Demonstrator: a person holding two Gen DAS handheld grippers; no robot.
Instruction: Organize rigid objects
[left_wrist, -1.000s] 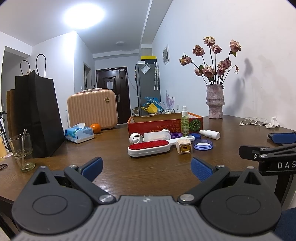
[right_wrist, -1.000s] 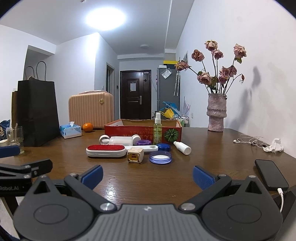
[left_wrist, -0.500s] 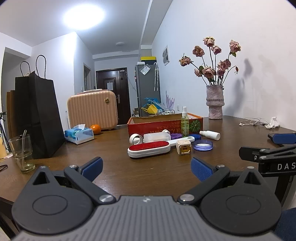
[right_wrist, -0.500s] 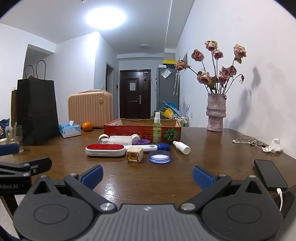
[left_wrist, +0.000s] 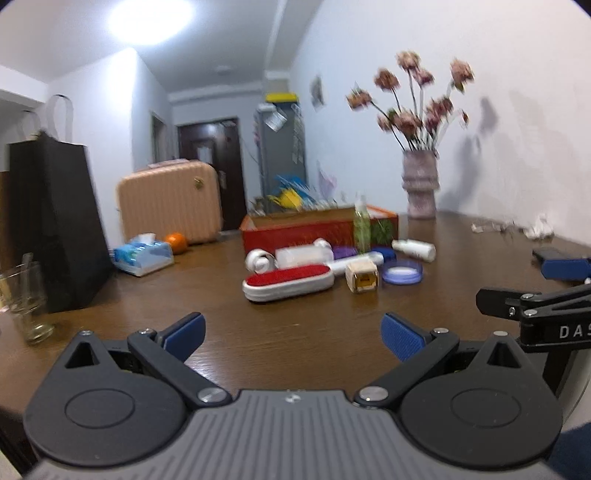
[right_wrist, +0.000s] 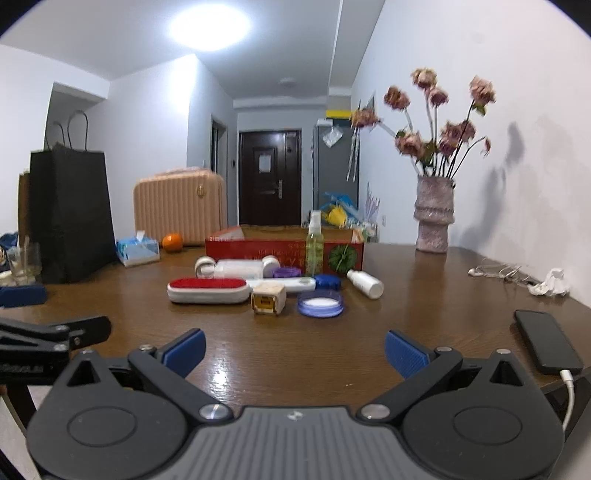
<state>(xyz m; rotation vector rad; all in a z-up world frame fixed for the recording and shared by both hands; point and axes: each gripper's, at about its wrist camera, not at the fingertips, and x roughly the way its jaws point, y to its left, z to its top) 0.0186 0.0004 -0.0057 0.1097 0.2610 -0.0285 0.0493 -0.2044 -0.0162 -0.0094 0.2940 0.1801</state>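
On the far left of the table (right_wrist: 295, 354) stand a black paper bag (right_wrist: 72, 210) and a drinking glass (left_wrist: 26, 301), which you can leave alone. Your left gripper (left_wrist: 293, 330) hangs at the near edge with its jaws wide apart and nothing between them. Ahead of it, in the middle of the table, the loose things lie in a cluster just in front of the red box (right_wrist: 284, 247). Leftmost is the lint brush (right_wrist: 207, 290), long, stiff and probably light; take it across its narrow white body, not on the soft red pad. Beside it sits a small cube box (right_wrist: 269, 299), likely light and easy to pinch on two flat sides. Right of that lies a round blue jar (right_wrist: 320, 303); its smooth rim may slip, so close across its full width. The spray bottle (right_wrist: 314, 245) stands upright and could topple. The white bottle (right_wrist: 365, 283) lies on its side and may roll. Your right gripper (right_wrist: 294, 349) also waits with jaws spread and empty, and a phone (right_wrist: 546, 341) lies to its right.
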